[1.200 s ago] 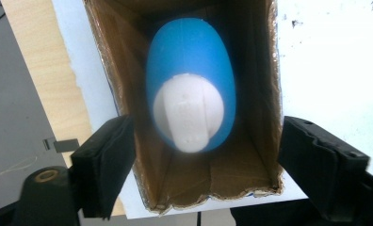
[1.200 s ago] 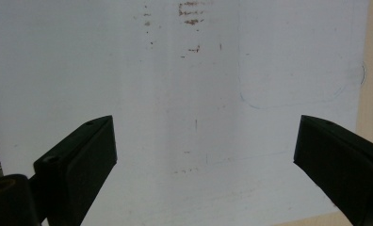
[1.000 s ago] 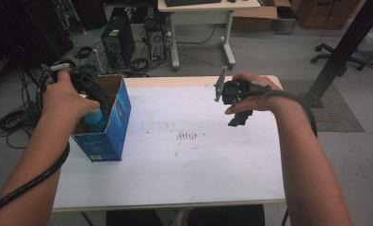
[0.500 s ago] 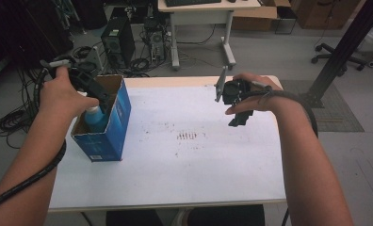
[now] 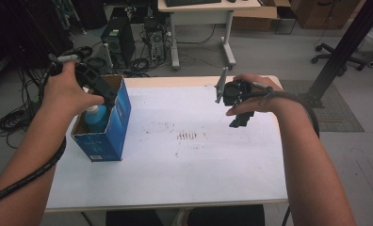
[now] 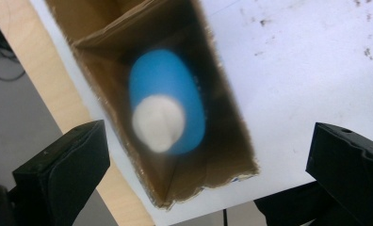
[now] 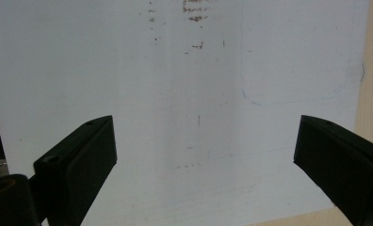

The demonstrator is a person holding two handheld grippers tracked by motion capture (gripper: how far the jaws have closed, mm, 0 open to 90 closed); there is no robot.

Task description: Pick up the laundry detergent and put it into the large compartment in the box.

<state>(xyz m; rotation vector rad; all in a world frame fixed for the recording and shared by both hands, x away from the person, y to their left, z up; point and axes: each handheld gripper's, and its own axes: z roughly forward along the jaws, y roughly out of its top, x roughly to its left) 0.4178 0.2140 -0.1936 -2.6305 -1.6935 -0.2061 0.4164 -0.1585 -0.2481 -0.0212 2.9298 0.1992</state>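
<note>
A blue cardboard box (image 5: 107, 139) stands open-topped near the table's left edge. Inside it is a blue bottle (image 5: 96, 117) with a white cap. My left gripper (image 5: 108, 96) hovers just above the box's opening. Its jaws have just been opening and now stand wide apart. In the left gripper view the bottle (image 6: 168, 106) lies well below the left gripper (image 6: 208, 174), between the brown inner walls of the box (image 6: 222, 141), and nothing touches it. My right gripper (image 5: 240, 120) is held above the right half of the white table (image 5: 184, 169), open with nothing between its jaws (image 7: 203, 165).
Brown smudges (image 5: 189, 136) mark the table's middle. Behind the table are a desk (image 5: 203, 7), computer towers (image 5: 118, 40) and floor cables (image 5: 15, 120). A black post (image 5: 340, 52) and an office chair (image 5: 326, 47) stand to the right.
My left hand has lifted up and back from the box opening, and the bottle stays inside the box. The right hand has kept still.
</note>
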